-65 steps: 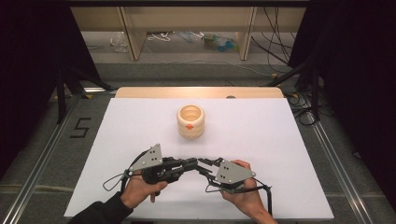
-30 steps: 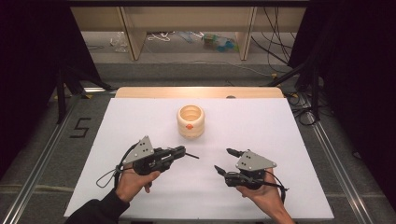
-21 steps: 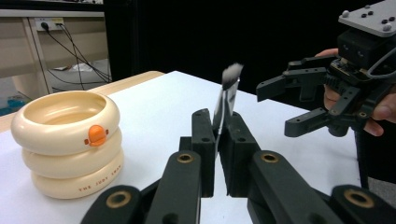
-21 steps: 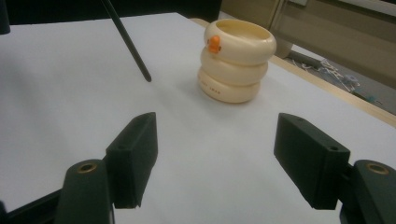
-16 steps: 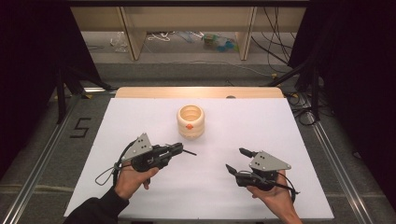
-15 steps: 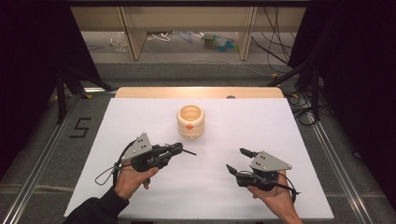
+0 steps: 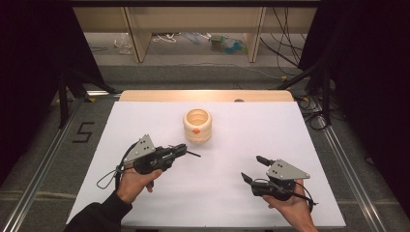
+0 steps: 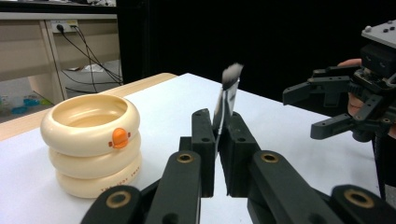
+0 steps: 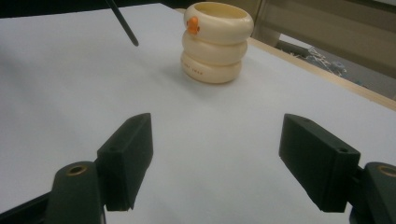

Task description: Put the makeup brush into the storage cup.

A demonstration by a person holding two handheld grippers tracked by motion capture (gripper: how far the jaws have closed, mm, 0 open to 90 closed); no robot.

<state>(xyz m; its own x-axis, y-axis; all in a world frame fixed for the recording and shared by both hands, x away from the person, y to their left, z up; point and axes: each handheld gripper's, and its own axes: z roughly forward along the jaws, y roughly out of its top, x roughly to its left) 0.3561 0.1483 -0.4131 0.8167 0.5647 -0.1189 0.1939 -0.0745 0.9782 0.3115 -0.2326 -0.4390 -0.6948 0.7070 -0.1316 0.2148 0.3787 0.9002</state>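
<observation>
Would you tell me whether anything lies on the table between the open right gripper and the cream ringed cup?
Nothing: the right gripper view shows bare white table between the right gripper and the cream ringed cup.

One ringed cream cup [image 7: 197, 125], one thin brush [image 8: 227, 95], two hand-held grippers.

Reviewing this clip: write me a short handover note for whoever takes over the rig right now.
Left claw: shut on a thin brush, bristles away from the hand, handle tip toward the cup.
Right claw: open, nothing between its jaws, which have just been opening, low over the white table.
Cream ringed cup upright at table centre, not touched.
Done: brush is held by the left claw.
Left: probably put the brush in the cup.
</observation>
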